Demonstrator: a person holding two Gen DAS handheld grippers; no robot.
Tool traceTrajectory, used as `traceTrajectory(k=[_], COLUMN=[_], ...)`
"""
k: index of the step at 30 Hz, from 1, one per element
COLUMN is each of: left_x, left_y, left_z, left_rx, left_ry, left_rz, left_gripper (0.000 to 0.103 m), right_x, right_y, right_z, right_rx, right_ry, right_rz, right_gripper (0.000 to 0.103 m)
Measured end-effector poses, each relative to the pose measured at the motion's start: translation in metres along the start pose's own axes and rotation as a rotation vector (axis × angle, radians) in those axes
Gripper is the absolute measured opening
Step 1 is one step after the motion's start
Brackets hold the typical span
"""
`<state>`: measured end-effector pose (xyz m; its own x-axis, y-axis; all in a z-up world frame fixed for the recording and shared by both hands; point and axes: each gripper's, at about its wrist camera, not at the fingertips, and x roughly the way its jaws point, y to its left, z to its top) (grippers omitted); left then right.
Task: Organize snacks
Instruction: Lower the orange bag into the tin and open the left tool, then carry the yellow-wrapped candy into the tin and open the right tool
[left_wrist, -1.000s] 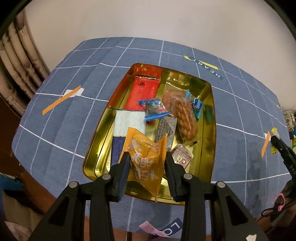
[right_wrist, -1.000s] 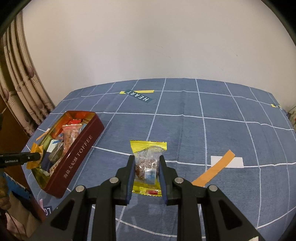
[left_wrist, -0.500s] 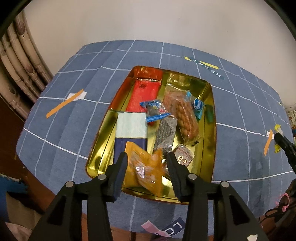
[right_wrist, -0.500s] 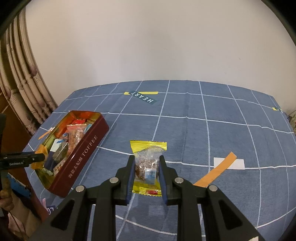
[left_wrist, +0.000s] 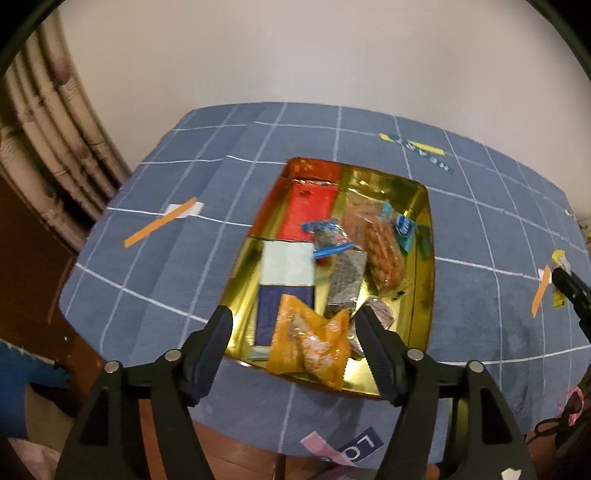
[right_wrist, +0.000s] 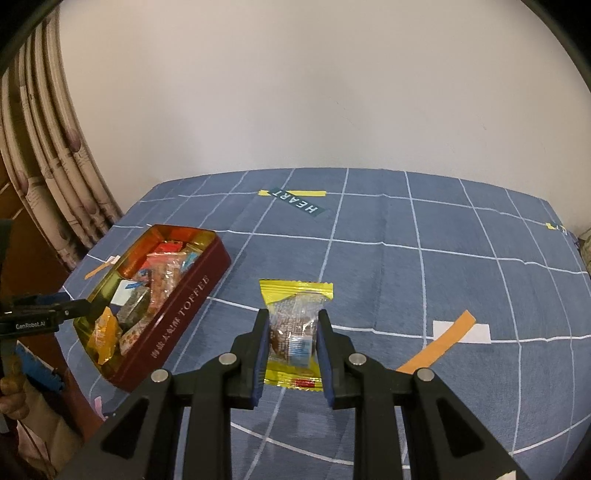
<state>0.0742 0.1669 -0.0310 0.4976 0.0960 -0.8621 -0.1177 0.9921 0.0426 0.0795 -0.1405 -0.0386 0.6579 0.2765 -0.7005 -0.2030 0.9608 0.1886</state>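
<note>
A gold-lined red toffee tin (left_wrist: 424, 295) holds several snack packets; it also shows at the left of the right wrist view (right_wrist: 184, 295). An orange packet (left_wrist: 310, 343) lies loose at the tin's near end. My left gripper (left_wrist: 295, 325) is open and empty above it. My right gripper (right_wrist: 291, 332) is shut on a yellow-edged clear snack packet (right_wrist: 295, 295), held over the blue tablecloth to the right of the tin. That packet shows small at the right edge of the left wrist view (left_wrist: 559, 258).
The blue grid tablecloth (right_wrist: 406, 266) carries orange and white tape marks (right_wrist: 447, 339) and a "HEART" label (right_wrist: 295, 201). A curtain (right_wrist: 48, 177) hangs at the left. The table's near edge (left_wrist: 240, 435) lies just below the tin.
My left gripper opened and let the orange packet drop into the tin's near end, then drew back. My right gripper stayed shut on the yellow packet and rose slightly.
</note>
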Motion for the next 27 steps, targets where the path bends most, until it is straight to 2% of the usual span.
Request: traceTrajectory(k=[8, 14, 20, 27], left_x=[-0.029, -0.029, -0.027, -0.022], left_y=[0.021, 0.027, 0.037, 0.041], left_z=[-0.015, -0.024, -0.027, -0.028], left_rx=[-0.069, -0.072, -0.101, -0.097], left_ry=[-0.041, -0.055, -0.070, -0.071], left_rz=[0.052, 0.089, 0.092, 0.102], left_gripper=[0.078, 0.078, 0.078, 0.080], right_x=[-0.005, 0.000, 0.010, 0.028], right_y=[0.032, 0.072, 0.103, 0.134], right_z=[0.010, 0.017, 0.018, 0.018], right_rx=[-0.024, -0.063, -0.073, -0.111], right_ry=[-0.007, 0.004, 0.037, 0.072], right_rz=[0.080, 0.161, 0.224, 0.253], right_gripper=[0.024, 0.024, 0.024, 0.024])
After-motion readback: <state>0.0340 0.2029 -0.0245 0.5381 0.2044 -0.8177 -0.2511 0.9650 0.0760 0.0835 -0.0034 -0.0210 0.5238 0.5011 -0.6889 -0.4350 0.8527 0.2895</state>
